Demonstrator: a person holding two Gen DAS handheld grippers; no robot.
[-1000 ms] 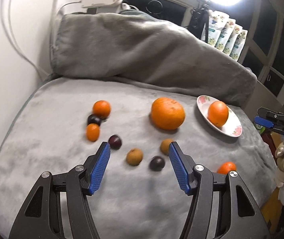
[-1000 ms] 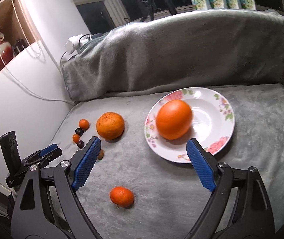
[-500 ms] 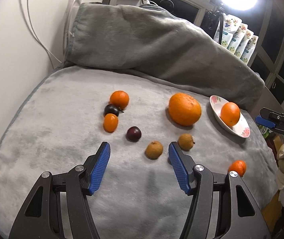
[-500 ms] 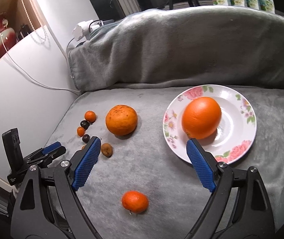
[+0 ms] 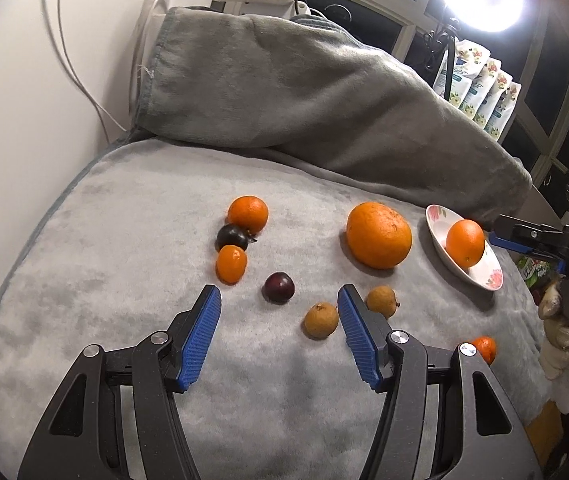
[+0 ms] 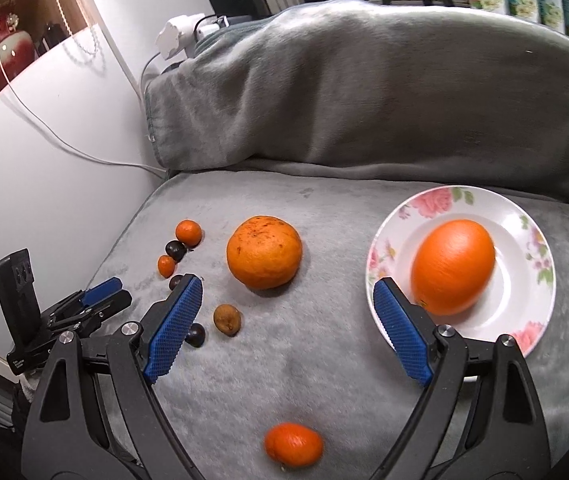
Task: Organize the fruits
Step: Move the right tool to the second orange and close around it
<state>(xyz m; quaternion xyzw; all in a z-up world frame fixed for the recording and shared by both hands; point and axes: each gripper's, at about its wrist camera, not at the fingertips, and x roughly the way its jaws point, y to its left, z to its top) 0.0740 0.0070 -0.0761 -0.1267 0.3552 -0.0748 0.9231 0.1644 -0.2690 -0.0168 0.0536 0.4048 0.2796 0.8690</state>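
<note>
Fruit lies scattered on a grey blanket (image 5: 124,320). A big orange (image 5: 379,235) sits mid-surface. At the right, a flowered plate (image 6: 532,224) holds a smooth orange (image 6: 453,267). My left gripper (image 5: 277,296) hovers open and empty over a dark plum (image 5: 279,287), with two brown longans (image 5: 320,319) by its right finger. Farther left are a mandarin (image 5: 248,214), another plum (image 5: 231,237) and a small orange fruit (image 5: 231,263). My right gripper (image 6: 287,286) is wide open and empty between the big orange (image 6: 264,251) and the plate, above a near mandarin (image 6: 293,444).
A folded grey blanket roll (image 5: 324,92) walls off the back. A white wall with cables (image 5: 64,60) bounds the left side. The cushion's right edge drops off beside the plate, where a gloved hand (image 5: 560,320) holds the right gripper.
The right gripper has slid left, so the plate now sits further right in its view. The left view has drifted left, and a plum is now hidden behind the left gripper's right finger.
</note>
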